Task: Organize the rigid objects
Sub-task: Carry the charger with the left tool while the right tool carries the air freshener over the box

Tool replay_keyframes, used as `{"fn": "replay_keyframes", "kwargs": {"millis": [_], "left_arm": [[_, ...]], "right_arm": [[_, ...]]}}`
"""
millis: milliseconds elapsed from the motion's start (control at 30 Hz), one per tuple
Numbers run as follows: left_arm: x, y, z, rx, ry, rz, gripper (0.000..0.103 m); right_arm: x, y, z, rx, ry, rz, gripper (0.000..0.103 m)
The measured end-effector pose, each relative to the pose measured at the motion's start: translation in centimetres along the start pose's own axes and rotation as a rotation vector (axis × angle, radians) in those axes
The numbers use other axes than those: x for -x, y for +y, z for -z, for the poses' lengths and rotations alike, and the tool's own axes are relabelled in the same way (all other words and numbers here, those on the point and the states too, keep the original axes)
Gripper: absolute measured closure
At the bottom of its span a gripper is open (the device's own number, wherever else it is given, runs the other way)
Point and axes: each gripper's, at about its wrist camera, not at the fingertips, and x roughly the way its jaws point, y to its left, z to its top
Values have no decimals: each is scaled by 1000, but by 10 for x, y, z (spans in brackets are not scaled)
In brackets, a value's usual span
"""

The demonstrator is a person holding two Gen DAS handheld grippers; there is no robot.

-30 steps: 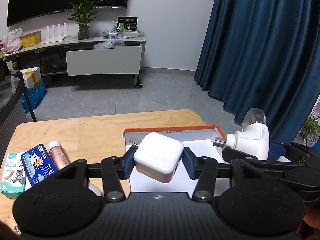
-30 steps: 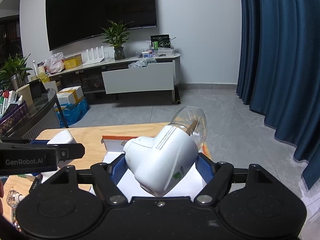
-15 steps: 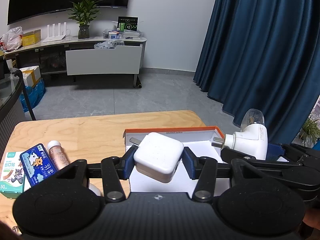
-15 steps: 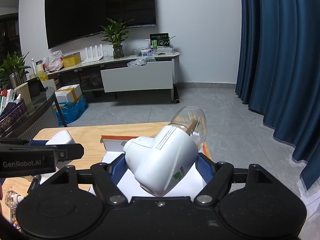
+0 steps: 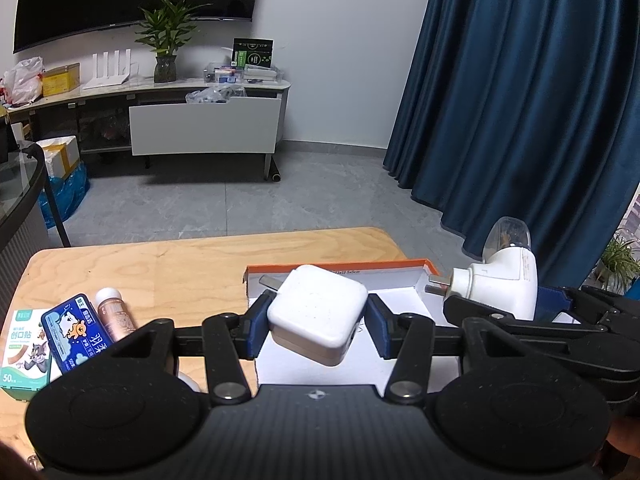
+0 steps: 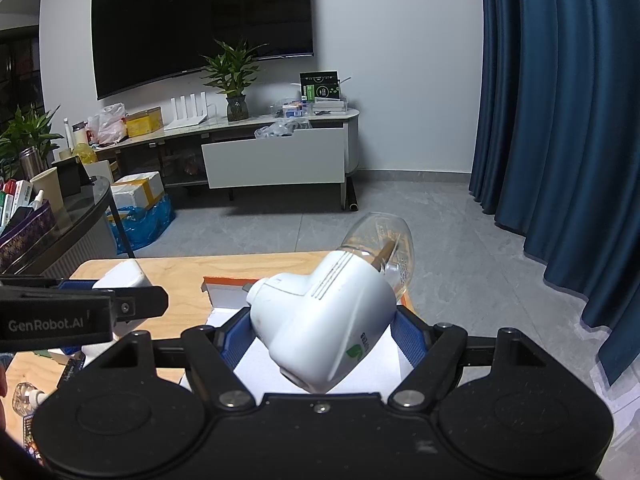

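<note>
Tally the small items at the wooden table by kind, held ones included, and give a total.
Plug-in devices, each held in a hand-held gripper: 2 (white charger, white plug-in vaporizer)
Printed packs: 2 (bandage box, blue pack)
Small bottles: 2 (pink bottle, clear bottle)
Open boxes: 1 (orange-edged box)
Total: 7

Home living room: large wall-mounted TV [image 6: 200, 28], low media console [image 6: 248, 148] with potted plant [image 6: 234, 80] and router [image 6: 188, 110], blue floor-length curtains [image 6: 560, 120], grey tile floor [image 5: 260, 200].

charger [image 5: 318, 314]: white | box [image 5: 340, 269]: orange rim, white inside | curtain [image 5: 520, 100]: dark blue | table [image 5: 160, 268]: pale wood
</note>
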Motion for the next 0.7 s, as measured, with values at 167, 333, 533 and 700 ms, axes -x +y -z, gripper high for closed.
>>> {"fn": "replay_keyframes", "kwargs": {"millis": [167,333,533,700], "left_arm": [[3,0,0,3,-7,0,52],[6,-1,-1,-3,-12,1,52],[10,-2,1,-2,-24,2,52],[12,-3,2,-1,-27,1,52]], "right_arm": [[3,2,-1,3,-3,-2,15],[12,3,-6,2,-16,-3,15],[19,5,-5,6,-26,1,15],[23,4,-5,6,-31,-2,15]]}}
